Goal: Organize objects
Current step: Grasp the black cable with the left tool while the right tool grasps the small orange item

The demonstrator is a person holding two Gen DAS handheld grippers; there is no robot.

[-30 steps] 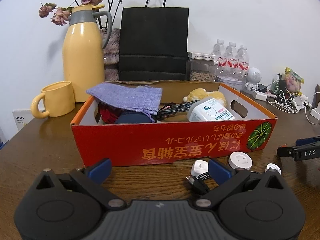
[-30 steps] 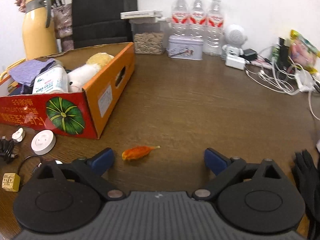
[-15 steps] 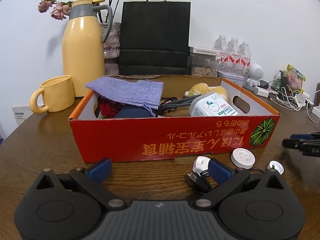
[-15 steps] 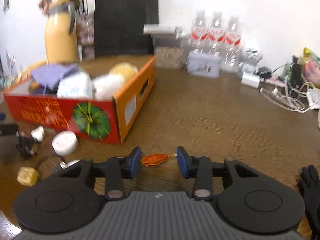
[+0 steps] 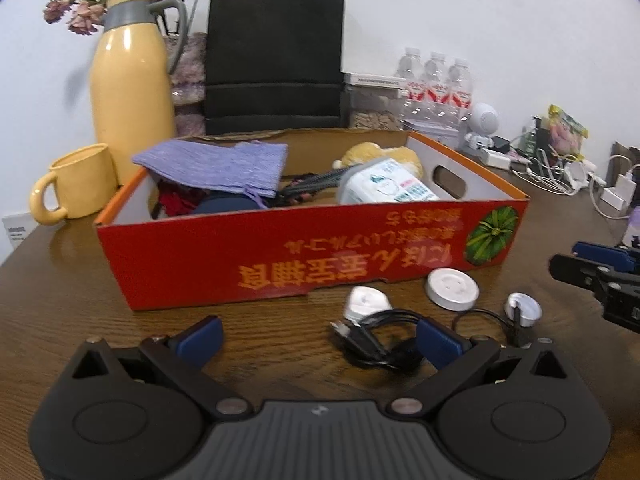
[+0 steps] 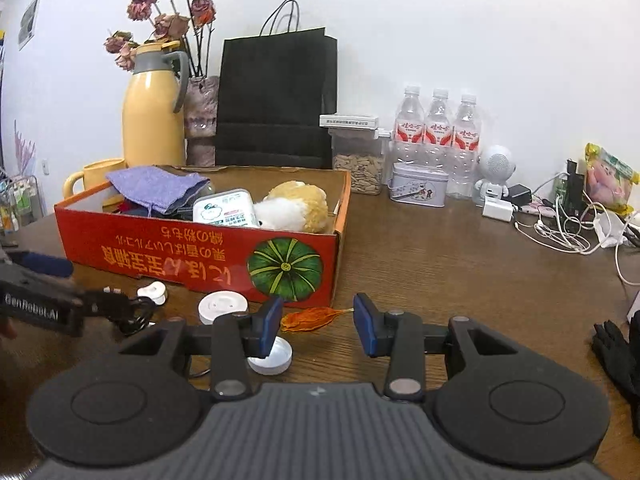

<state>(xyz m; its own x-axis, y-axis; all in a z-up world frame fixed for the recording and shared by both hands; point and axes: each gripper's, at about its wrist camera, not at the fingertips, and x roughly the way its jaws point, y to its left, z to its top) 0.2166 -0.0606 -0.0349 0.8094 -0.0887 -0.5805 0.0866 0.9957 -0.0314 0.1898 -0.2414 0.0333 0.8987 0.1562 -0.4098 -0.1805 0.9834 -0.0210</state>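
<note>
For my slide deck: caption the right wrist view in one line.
Open right tool brackets an orange dried leaf on the wooden table, just in front of the red cardboard box.

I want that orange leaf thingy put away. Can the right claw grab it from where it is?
Probably yes. The orange leaf lies on bare table between the open right claw fingers, nothing blocking it.

the left gripper [image 5: 318, 338] hangs low over the wooden worktop [image 5: 60, 304], fingers [image 5: 200, 334] spread wide. a coiled black cable [image 5: 374, 340] lies against the right finger. behind it stands the red cardboard box [image 5: 304, 264], with a purple pouch [image 5: 216, 166] and a wipes pack [image 5: 386, 188] inside.
</note>
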